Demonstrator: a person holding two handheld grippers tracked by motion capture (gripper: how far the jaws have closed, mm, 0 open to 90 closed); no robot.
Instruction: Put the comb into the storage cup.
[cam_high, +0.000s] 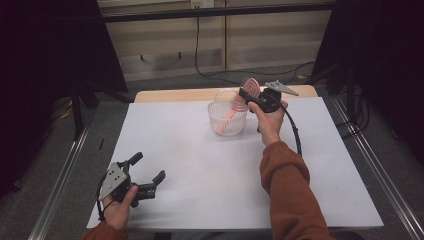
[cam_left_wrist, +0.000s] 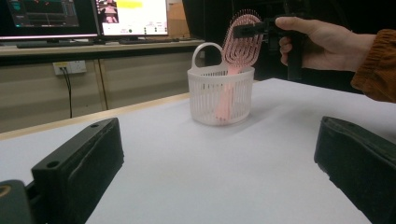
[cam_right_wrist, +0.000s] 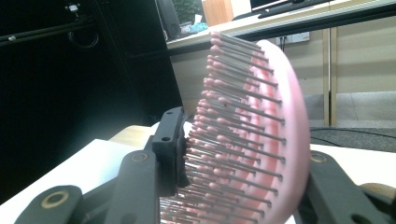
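Note:
A pink hairbrush (cam_high: 250, 87) stands tilted in a white slatted basket (cam_high: 226, 124) at the back middle of the table. Its handle (cam_left_wrist: 225, 103) is down inside the basket and its oval head (cam_left_wrist: 243, 44) sticks out above the rim. My right gripper (cam_high: 245, 92) is shut on the head, which fills the gap between the jaws in the right gripper view, bristles (cam_right_wrist: 224, 140) toward the left jaw. From the left gripper view, the right gripper (cam_left_wrist: 246, 30) clamps the head's upper part. My left gripper (cam_high: 148, 166) rests near the front left corner, open with nothing in it.
A white mat (cam_high: 210, 170) covers the table, with wide bare room between the basket and the left gripper. The wooden table edge (cam_high: 170, 95) shows behind it. Monitors (cam_left_wrist: 130, 16) stand on a desk beyond, and cables (cam_high: 200, 60) lie on the floor.

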